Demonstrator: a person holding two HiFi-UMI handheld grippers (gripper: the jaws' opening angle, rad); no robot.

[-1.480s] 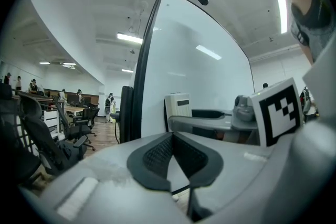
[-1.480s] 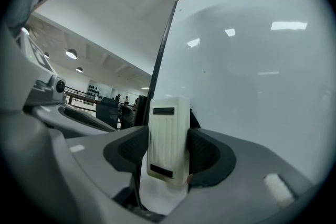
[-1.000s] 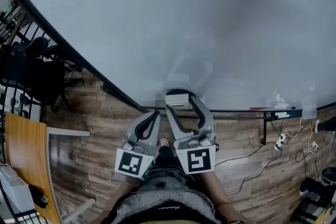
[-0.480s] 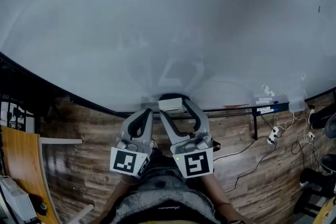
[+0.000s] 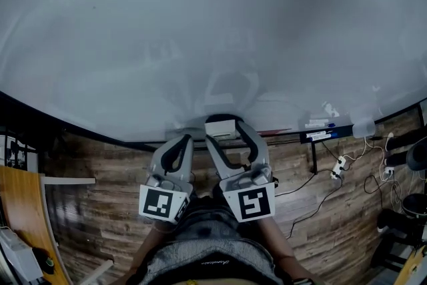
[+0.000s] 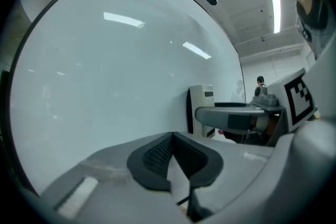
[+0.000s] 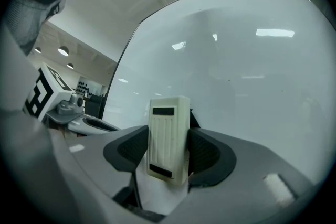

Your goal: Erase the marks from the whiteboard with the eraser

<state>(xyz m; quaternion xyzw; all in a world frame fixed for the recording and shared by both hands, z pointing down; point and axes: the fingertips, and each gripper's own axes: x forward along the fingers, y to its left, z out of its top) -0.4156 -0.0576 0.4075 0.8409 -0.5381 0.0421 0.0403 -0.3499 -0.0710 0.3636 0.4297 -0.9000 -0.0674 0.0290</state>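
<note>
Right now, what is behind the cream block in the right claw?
The whiteboard stands behind the eraser that the right gripper is shut on. The patch of board directly behind it is covered, so any marks there cannot be seen.

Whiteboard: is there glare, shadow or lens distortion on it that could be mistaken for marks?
Head view: the whiteboard bows outward from the wide lens, and a broad soft shadow darkens its middle. Left gripper view: reflected lights show on it as bright streaks, and the corners are vignetted black. Right gripper view: similar streaks, while the eraser is sharp.
</note>
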